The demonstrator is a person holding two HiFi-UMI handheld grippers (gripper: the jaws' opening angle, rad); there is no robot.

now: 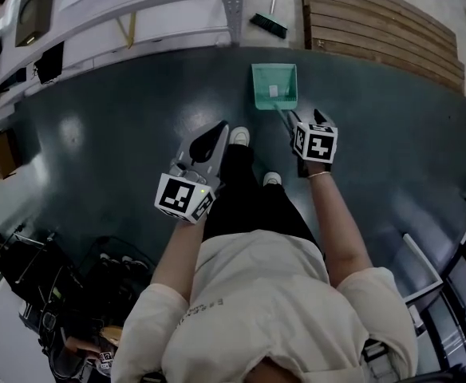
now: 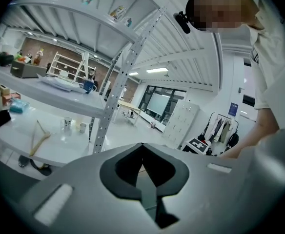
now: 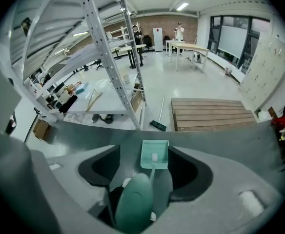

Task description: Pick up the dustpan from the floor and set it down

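Dark green glossy floor [image 1: 121,110] fills the middle of the room, with a metal rack post [image 1: 231,6], a broom [image 1: 269,24] and a wooden pallet [image 1: 377,22] on the pale floor at its far side. The teal dustpan [image 1: 274,86] sits on the dark floor, just beyond the person's shoes [image 1: 239,136]. Its handle runs back to the right gripper [image 1: 305,116], whose jaws stand spread, with the handle's rounded end between them and neither pad pressing it. The left gripper [image 1: 221,128] hangs to the left, its jaws pressed together on nothing.
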